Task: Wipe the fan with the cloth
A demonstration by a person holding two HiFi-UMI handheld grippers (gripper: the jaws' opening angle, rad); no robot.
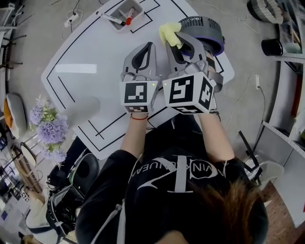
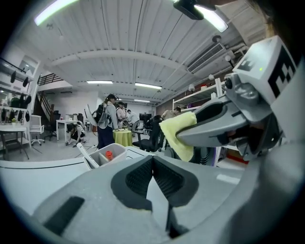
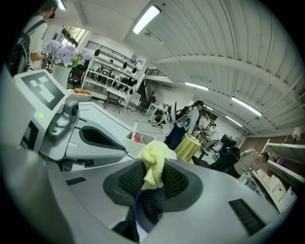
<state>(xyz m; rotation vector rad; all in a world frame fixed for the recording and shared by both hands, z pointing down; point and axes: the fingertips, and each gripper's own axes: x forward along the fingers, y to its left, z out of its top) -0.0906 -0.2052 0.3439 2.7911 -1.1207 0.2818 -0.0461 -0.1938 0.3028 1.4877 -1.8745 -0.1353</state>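
The fan (image 1: pixel 206 29), a round grey grille with a purple band, stands at the far right corner of the white table (image 1: pixel 81 52). My right gripper (image 1: pixel 177 42) is shut on the yellow cloth (image 1: pixel 169 34), which sticks out just left of the fan. In the right gripper view the cloth (image 3: pixel 153 164) is bunched between the jaws, and the fan's dark ribs (image 3: pixel 150 207) show below them. My left gripper (image 1: pixel 148 46) hovers beside the right one, shut with nothing in it; its pads (image 2: pixel 164 178) meet in the left gripper view.
A small bin (image 1: pixel 127 14) with markers sits at the table's far edge. Purple flowers (image 1: pixel 47 128) in a white vase stand at the left. A black pot (image 1: pixel 272 46) and shelving lie to the right. Several people stand in the room beyond.
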